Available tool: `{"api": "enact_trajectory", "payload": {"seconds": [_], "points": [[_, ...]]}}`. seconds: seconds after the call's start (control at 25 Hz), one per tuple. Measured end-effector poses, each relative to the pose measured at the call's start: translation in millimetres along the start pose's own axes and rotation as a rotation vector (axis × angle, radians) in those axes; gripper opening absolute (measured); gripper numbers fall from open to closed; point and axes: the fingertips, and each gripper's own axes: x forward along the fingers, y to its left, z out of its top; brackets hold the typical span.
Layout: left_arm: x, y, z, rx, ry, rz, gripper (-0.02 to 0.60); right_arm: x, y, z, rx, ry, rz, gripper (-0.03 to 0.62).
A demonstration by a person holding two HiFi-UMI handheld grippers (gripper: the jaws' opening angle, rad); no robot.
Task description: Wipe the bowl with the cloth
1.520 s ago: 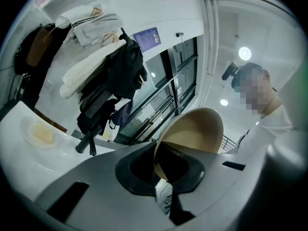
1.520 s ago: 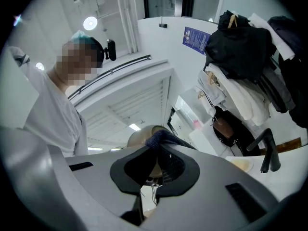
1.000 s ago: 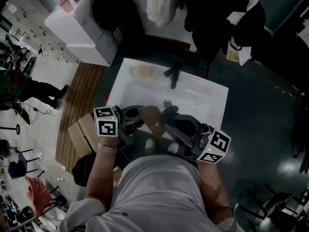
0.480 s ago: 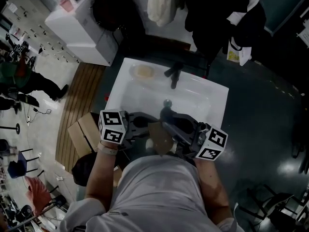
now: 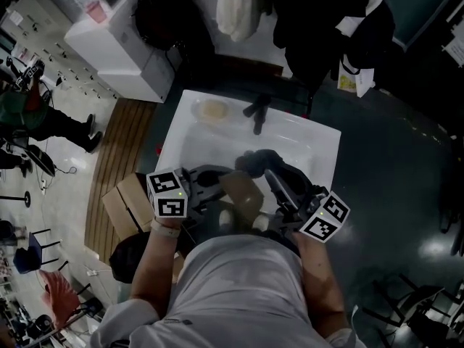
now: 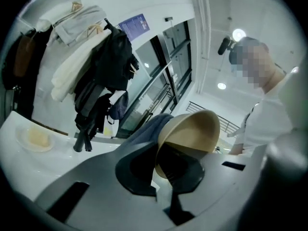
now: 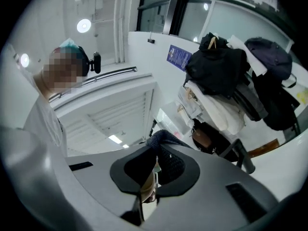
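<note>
I hold a tan bowl (image 5: pixel 243 194) tilted above the white sink (image 5: pixel 190 125), close to my chest. My left gripper (image 5: pixel 216 188) is shut on its rim; in the left gripper view the bowl (image 6: pixel 192 131) rises from the jaws of the left gripper (image 6: pixel 161 163) with its opening turned away. A dark blue-grey cloth (image 5: pixel 255 161) is pinched in my right gripper (image 5: pixel 272 174) and lies against the bowl's far side. The cloth (image 6: pixel 147 129) shows behind the bowl. In the right gripper view the cloth (image 7: pixel 166 141) bulges out of the right gripper (image 7: pixel 155 166).
A black faucet (image 5: pixel 259 112) stands at the sink's back edge. A soap dish (image 5: pixel 213 109) sits at its back left. A cardboard box (image 5: pixel 123 198) and a white cabinet (image 5: pixel 119 42) are to the left. Coats and bags (image 5: pixel 319 20) hang behind. A person (image 5: pixel 43 118) stands far left.
The bowl has shifted right and tipped between the grippers. My right gripper has carried the cloth up over the bowl's far side, toward the faucet.
</note>
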Motion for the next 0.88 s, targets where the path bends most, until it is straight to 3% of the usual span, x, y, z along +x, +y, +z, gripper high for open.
{"api": "enact_trajectory", "payload": {"seconds": [0.12,0.36,0.72,0.88], "points": [[4.4,13.7,5.6,0.053,-0.04,0.119,0.017,-14.6,-12.3,12.3,-0.092,-0.027,-0.101,0.034],[31.6,30.5,5.2,0.257,0.002,0.271,0.017,-51.9,-31.6,33.5,-0.302,-0.05,-0.322,0.034],[73.6,23.1,14.8,0.405,-0.001,0.304,0.017,-101.8,-35.2,46.4,-0.444,-0.065,-0.499,0.034],[88.0,17.7,16.6,0.425,-0.009,0.286,0.017,-120.1,-32.5,50.3,-0.501,-0.068,-0.567,0.034]]}}
